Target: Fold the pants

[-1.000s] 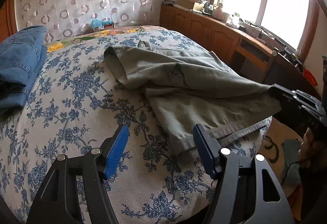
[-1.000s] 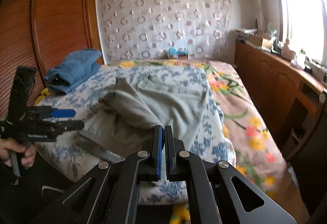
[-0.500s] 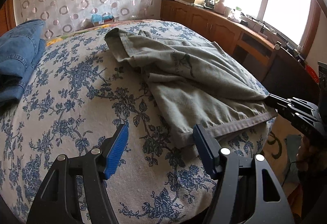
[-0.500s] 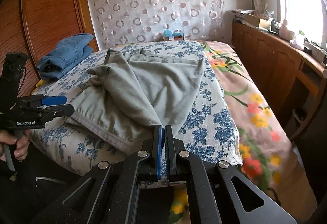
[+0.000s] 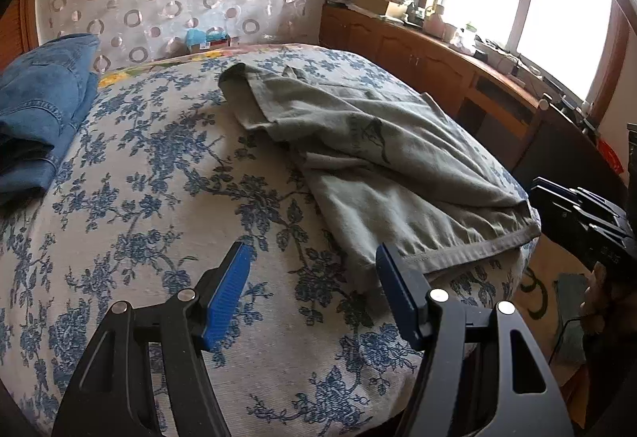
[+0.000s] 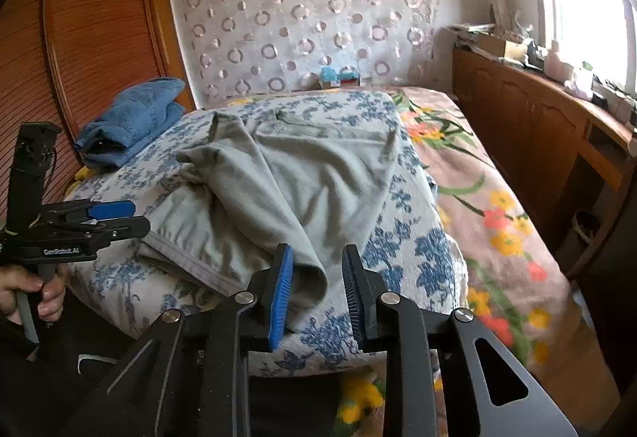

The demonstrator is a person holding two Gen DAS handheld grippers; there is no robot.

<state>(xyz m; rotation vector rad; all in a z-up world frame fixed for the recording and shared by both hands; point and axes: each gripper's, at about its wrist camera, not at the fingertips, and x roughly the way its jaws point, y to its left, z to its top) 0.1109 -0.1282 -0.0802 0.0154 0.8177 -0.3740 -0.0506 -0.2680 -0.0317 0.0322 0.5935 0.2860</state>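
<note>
My right gripper (image 6: 316,293) had just sprung open, dropping the grey pants (image 6: 278,190) onto the floral bedspread (image 5: 159,198); my left gripper (image 5: 314,293) gaped wide, empty, fold unfinished

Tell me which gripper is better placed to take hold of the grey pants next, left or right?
Probably the right gripper. It is open, and a folded corner of the grey pants lies just before its fingers. The left gripper is also open, but only its right finger is near the hem.
</note>
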